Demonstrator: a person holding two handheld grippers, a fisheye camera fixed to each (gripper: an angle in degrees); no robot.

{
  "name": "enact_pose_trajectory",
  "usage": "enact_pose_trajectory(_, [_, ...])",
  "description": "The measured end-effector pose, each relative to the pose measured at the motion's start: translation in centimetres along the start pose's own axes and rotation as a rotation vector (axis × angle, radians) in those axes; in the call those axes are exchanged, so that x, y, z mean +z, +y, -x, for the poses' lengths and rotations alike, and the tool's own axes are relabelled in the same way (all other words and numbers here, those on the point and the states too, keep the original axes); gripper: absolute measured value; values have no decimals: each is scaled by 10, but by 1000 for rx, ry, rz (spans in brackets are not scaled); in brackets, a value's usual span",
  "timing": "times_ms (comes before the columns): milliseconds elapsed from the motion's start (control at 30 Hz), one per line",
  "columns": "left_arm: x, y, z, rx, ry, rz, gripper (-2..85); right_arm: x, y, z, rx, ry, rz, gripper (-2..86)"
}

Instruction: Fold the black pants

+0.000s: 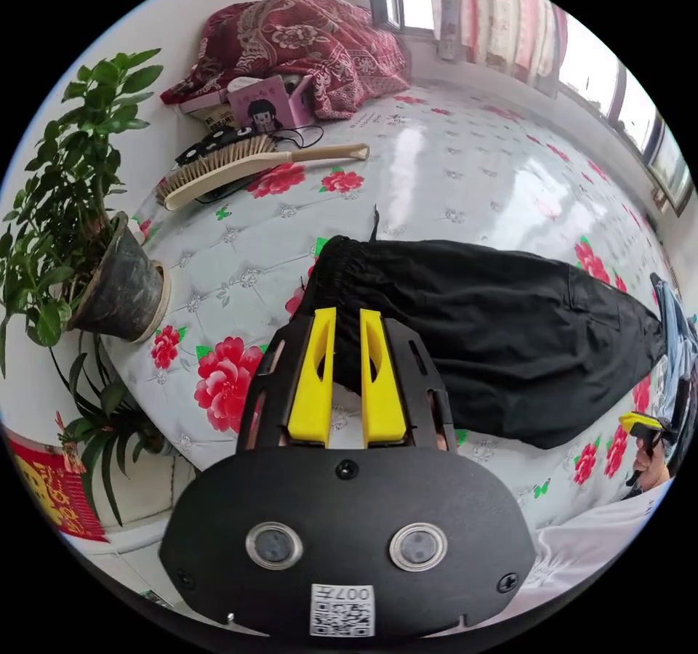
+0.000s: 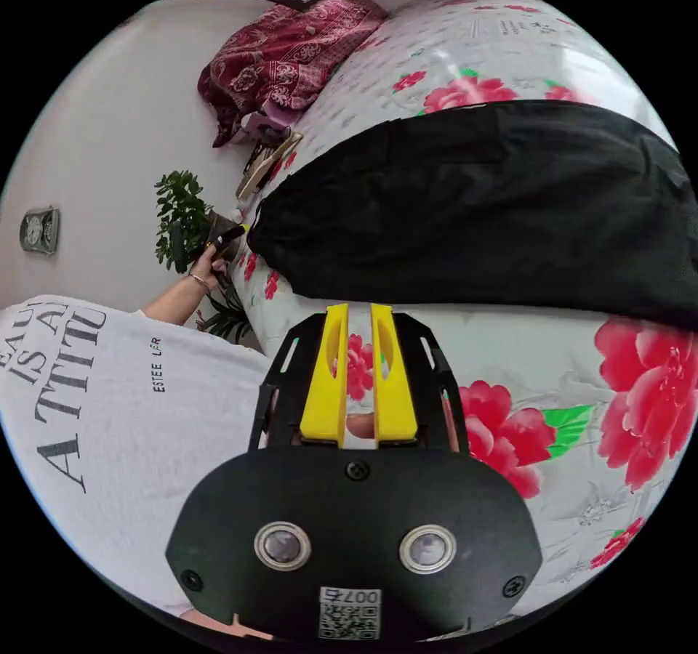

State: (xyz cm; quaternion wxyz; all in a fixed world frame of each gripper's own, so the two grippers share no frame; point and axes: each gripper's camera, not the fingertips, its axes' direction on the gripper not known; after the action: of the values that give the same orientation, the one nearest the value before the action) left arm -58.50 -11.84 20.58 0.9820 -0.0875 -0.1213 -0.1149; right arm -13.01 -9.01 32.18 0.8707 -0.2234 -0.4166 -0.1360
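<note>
The black pants (image 1: 494, 334) lie flat and lengthwise on a white floral mattress (image 1: 240, 261), elastic waistband towards the plant. My left gripper (image 1: 347, 314) hovers over the waistband's near corner, yellow jaws drawn together to a thin slit with black cloth showing beneath them. In the right gripper view the pants (image 2: 472, 203) stretch across the upper half. My right gripper (image 2: 358, 310) sits just short of their near edge, jaws close together over the flowered sheet. A hand holds the left gripper (image 2: 234, 232) at the waistband end. The right gripper (image 1: 640, 423) appears at the far leg end.
A potted plant (image 1: 120, 287) stands by the mattress corner near the waistband. A long brush (image 1: 240, 163), a pink box (image 1: 265, 105) and a red quilt (image 1: 305, 43) lie at the far end. The person's white shirt (image 2: 109, 407) is close beside my right gripper.
</note>
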Motion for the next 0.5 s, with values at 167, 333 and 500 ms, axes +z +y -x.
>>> enact_pose_trajectory(167, [34, -19, -33, 126, -128, 115, 50, 74, -26, 33, -150, 36, 169, 58])
enact_pose_trajectory(333, [42, -40, -39, 109, -124, 159, 46, 47, -65, 51, -218, 137, -35, 82])
enact_pose_trajectory(500, [46, -55, -33, 62, -62, 175, 41, 50, -58, 77, -297, 152, -73, 92])
